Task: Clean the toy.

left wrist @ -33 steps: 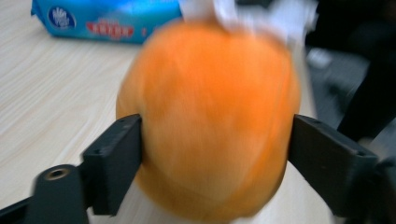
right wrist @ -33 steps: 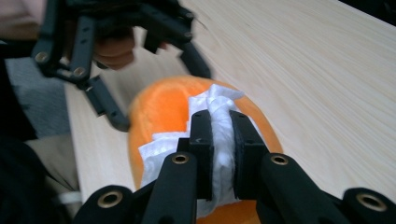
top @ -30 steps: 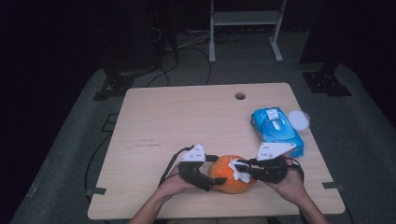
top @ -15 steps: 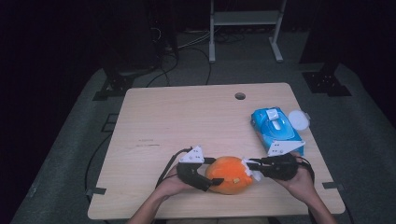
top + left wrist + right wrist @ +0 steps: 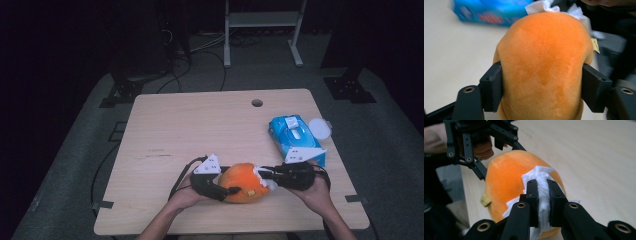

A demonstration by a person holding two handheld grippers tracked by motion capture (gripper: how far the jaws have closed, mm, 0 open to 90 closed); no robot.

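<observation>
The worktop (image 5: 200,130) is pale wood, with a small round hole (image 5: 257,103) near its far edge at about 12 o'clock. It stands on a grey floor mat (image 5: 380,140) that reaches out on all sides. The room around is very dark, and the light falls mostly on the worktop. At 12 o'clock, behind the worktop, stands a white metal frame (image 5: 262,30) with two legs. Black cables (image 5: 200,55) lie on the floor at 11 o'clock. Dark stand feet (image 5: 122,92) rest at 10 o'clock and at 2 o'clock.

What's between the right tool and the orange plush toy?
A crumpled white wipe, pinched in the right tool and pressed against the round orange plush toy, in the right gripper view.
</observation>
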